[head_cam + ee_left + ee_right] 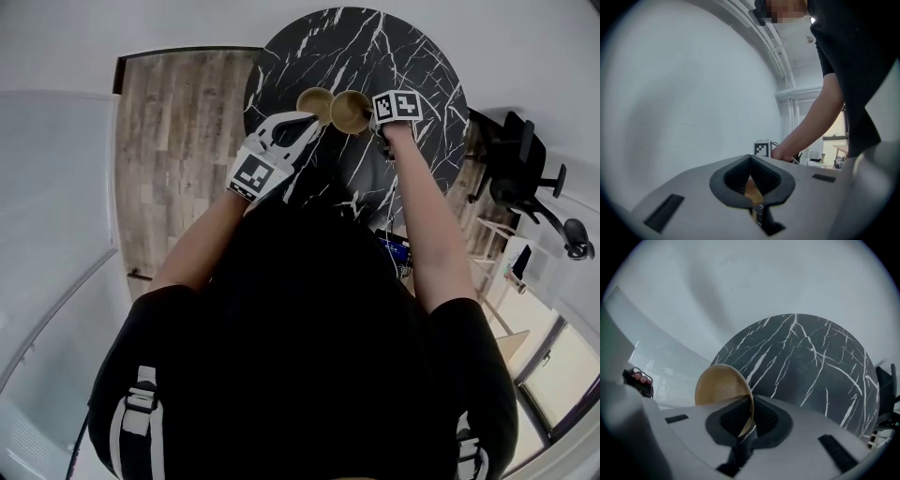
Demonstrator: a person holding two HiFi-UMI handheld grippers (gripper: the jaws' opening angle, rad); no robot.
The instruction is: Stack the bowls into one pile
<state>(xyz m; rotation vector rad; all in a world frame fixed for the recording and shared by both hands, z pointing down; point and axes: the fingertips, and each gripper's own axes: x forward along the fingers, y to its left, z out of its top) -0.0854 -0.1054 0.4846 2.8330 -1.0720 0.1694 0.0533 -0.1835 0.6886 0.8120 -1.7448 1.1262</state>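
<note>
- Below the head camera stands a round black marble worktop with white veins (375, 47). It shows again in the right gripper view (806, 357), bare over the part I can see there.
- Left of the worktop runs a grey-brown wood plank floor (178, 141), with pale white walls around it.
- A black office chair (525, 169) stands off the worktop's right edge.
- My left hand-held gripper (307, 120) reaches over the near side of the worktop. In its own view (752, 180) the jaws are drawn narrow, with a thin tan edge pinched between the dark ribbed pads (764, 178).
- That edge belongs to the left tan round bowl (315, 100) (752, 187), which sits at the gripper's tips over the middle of the worktop.
- My right hand-held gripper (382, 117) points steeply down beside it. Its jaws (749, 420) are nearly together, clamped on a rim.
- The rim is that of the right tan round bowl (350, 111) (719, 385), which stands tilted on edge from the pads, its hollow facing the camera.
- Both bowls are side by side, rims just beside each other. I cannot tell whether they touch or whether either rests on the worktop.
- Across the left gripper view I see a bare forearm (811, 122) and the right gripper's marker cube (761, 148) against the white wall.
</note>
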